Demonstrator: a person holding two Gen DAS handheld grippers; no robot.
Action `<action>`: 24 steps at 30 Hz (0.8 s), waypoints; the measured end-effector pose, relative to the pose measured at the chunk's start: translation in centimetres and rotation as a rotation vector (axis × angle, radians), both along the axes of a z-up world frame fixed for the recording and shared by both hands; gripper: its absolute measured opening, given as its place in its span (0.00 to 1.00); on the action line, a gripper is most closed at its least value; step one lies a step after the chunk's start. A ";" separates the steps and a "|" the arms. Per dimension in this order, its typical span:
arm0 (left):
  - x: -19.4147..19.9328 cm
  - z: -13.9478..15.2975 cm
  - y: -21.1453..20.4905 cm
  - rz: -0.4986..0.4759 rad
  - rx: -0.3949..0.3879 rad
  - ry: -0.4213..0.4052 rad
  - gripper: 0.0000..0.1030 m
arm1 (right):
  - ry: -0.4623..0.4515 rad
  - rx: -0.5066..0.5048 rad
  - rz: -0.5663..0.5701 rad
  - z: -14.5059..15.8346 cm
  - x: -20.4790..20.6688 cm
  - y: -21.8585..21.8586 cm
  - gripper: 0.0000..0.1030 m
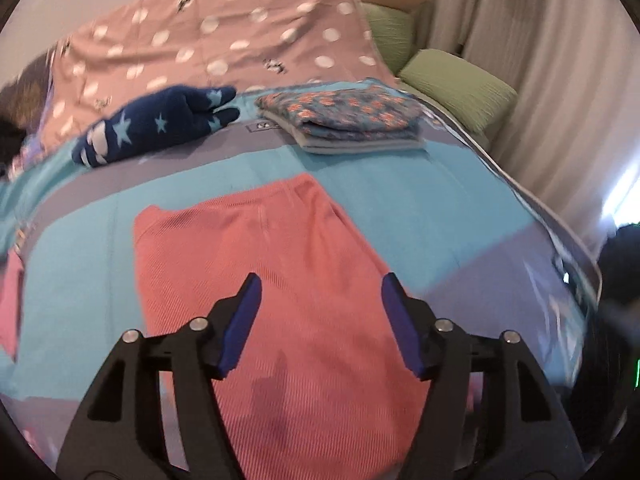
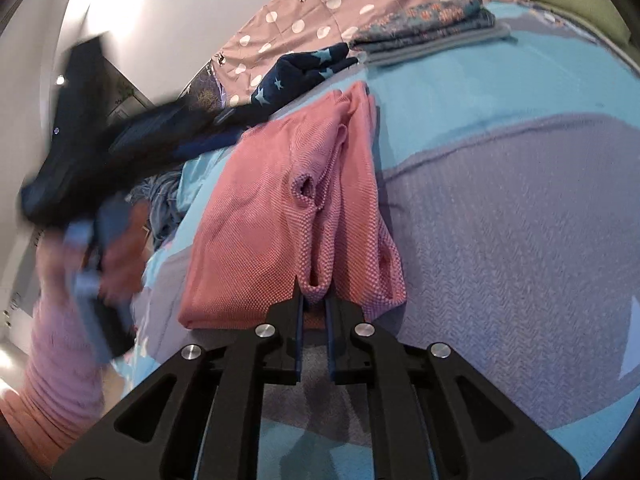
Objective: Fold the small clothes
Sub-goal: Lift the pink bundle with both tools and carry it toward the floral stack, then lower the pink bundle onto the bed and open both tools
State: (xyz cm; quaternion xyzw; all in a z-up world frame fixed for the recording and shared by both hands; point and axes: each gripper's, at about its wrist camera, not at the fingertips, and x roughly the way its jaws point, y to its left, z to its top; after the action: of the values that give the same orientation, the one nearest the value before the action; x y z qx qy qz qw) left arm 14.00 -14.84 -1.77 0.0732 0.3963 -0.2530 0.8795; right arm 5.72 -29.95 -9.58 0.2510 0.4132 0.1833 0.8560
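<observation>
The right gripper (image 2: 314, 300) is clamped on a fold of the pink garment (image 2: 288, 216), which lies on the bed cover (image 1: 400, 208). The left gripper (image 1: 320, 296) hovers above it, fingers apart. Farther back lie a starred navy item (image 1: 152, 124) and a folded floral stack (image 1: 344, 120).
</observation>
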 end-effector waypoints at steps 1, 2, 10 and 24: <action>-1.5 0.1 0.5 -0.021 0.015 -0.023 0.66 | 0.007 0.008 0.003 -0.1 0.1 -0.1 0.11; -2.8 0.0 0.9 -0.033 0.030 -0.040 0.67 | 0.012 0.012 0.005 0.0 0.2 -0.2 0.12; -9.7 -3.3 -0.1 -0.203 0.128 -0.068 0.67 | 0.034 0.069 0.015 2.5 0.9 -4.6 0.36; -8.5 -6.2 -5.2 -0.238 0.140 -0.057 0.32 | 0.158 0.112 0.236 4.0 9.6 -5.0 0.38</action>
State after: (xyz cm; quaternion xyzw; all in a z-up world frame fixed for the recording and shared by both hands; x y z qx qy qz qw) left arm 5.55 -20.02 -7.92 0.1882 0.3763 -0.3251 0.8469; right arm 15.36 -34.98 -5.54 0.2618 0.4949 0.2850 0.7780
